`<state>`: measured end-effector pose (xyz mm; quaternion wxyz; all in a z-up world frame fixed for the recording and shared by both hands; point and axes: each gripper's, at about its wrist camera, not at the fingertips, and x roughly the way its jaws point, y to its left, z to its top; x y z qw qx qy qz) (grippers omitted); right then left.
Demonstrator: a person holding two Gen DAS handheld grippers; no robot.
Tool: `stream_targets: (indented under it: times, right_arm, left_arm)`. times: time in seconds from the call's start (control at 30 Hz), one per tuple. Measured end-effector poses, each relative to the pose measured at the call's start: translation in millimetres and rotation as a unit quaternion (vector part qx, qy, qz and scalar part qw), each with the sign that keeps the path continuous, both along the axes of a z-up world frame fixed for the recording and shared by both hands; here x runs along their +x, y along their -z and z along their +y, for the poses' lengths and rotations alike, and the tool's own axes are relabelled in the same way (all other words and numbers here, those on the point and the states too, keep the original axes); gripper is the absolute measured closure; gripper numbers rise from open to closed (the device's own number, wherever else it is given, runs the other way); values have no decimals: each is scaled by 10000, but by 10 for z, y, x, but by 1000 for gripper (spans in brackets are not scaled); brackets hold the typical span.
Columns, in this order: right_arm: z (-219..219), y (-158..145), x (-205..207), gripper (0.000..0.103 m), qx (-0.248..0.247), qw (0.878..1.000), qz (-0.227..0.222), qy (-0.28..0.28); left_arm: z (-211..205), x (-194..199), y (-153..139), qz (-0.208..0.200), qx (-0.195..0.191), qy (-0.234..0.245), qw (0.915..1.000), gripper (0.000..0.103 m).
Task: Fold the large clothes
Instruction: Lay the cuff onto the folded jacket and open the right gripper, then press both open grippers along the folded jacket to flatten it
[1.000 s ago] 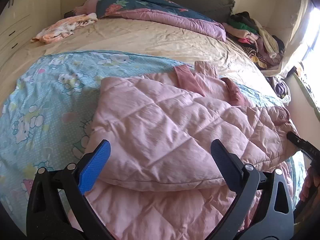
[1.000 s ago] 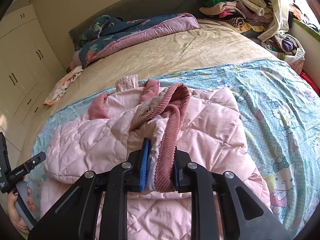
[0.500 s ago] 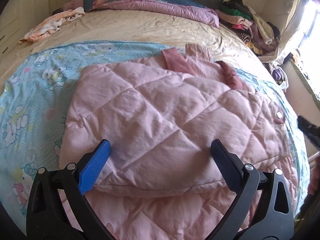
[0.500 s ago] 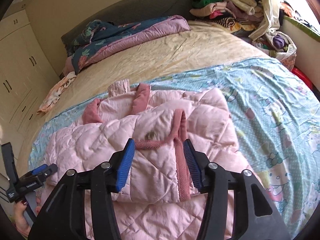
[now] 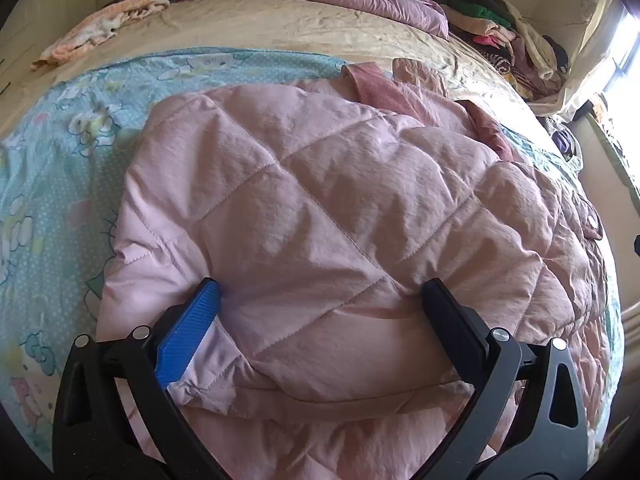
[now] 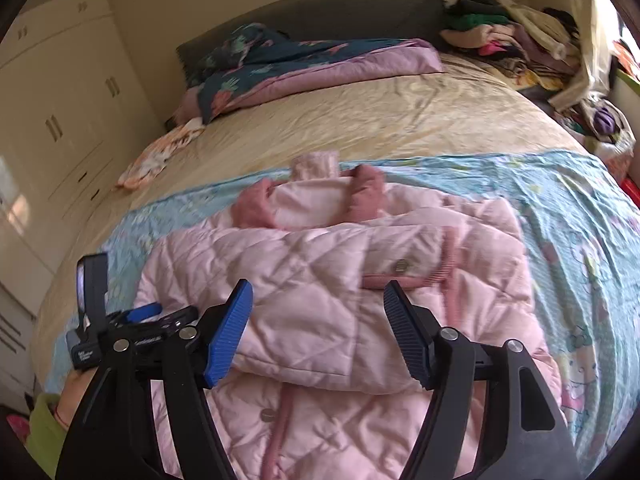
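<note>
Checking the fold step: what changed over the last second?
The right claw let go of the pink jacket's ribbed trim and is opening, drawing back; the folded flap now lies flat. The left claw came down, open, straddling the fold. The bedding stayed put.

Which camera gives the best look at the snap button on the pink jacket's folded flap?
The right wrist view: the snap button faces the camera in the open, on the jacket, beyond the opening right tool. The left wrist view shows only one snap at the jacket's far right edge.
</note>
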<state>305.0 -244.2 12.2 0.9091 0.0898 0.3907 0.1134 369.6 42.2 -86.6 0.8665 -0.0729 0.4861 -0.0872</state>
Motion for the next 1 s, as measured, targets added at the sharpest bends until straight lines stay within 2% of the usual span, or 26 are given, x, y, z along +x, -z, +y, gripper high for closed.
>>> stream_targets:
  times: [0.13,0.27,0.33,0.47,0.77,1.0]
  right_arm:
    - [236,165,136,34,-235,9993,213,-214]
    - [405,518,355,34,-535,9959,688,-255]
    - [459,703,435,34,-871,9916,933,-190]
    - [471,932,516,31,-924,9889,1159,-128]
    - [464,1078,565,30,-866,9898,1133,-12]
    - [409,1036,489,30,-696,9915,1097,40]
  left_arm:
    - [10,25,32,-2,-34,-11,10000,8]
    - [7,24,35,-50,-33,-13,10000,8]
    - [11,12,32,-69,-44,-5,10000,8]
    - [-13,4,45,-111,51,15,9999,8]
    - [-54,-58,-27,-188,153,-50,9997,9]
    - [13,-258,-195,-249,-32,-100,9996,9]
